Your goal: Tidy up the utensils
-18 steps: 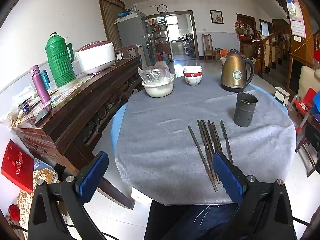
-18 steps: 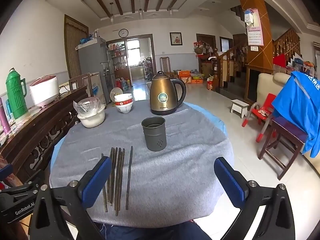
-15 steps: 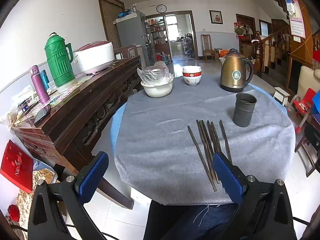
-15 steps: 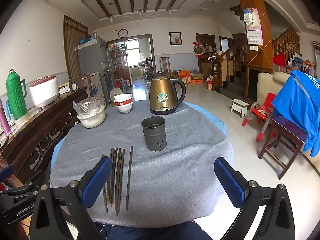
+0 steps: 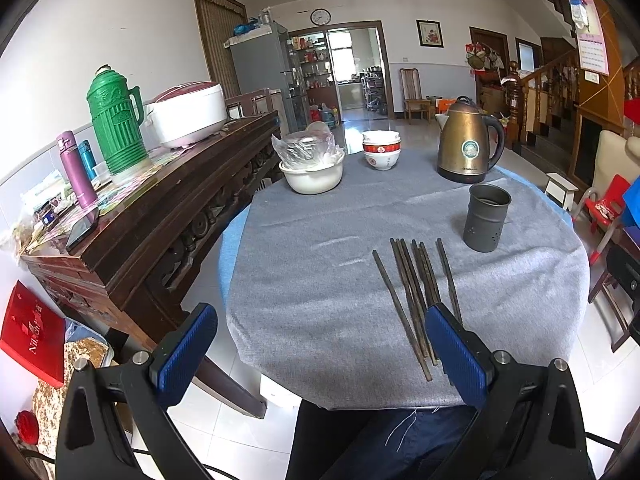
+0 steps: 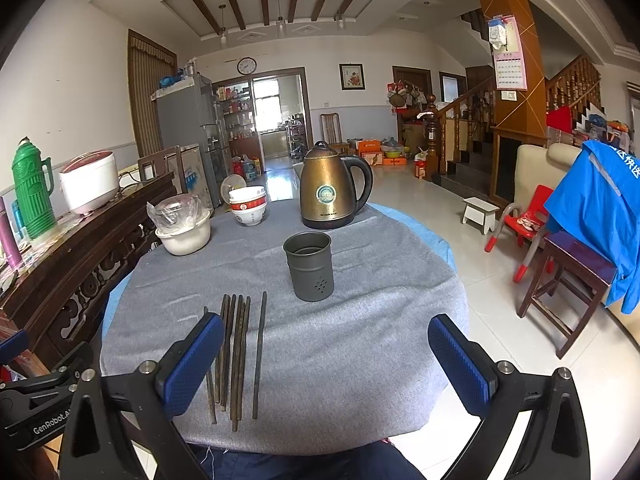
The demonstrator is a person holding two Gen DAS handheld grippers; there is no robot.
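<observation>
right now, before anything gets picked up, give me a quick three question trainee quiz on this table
1. True or false: some chopsticks already stand in the grey holder.
2. Which item stands farthest from the camera? A) grey holder B) brass kettle C) chopsticks
3. Fill in: both the left tool and the right tool are ____ and hold nothing.

Key:
1. False; they all lie flat on the grey cloth, and the part of the holder's inside in view looks empty.
2. B
3. open
</observation>
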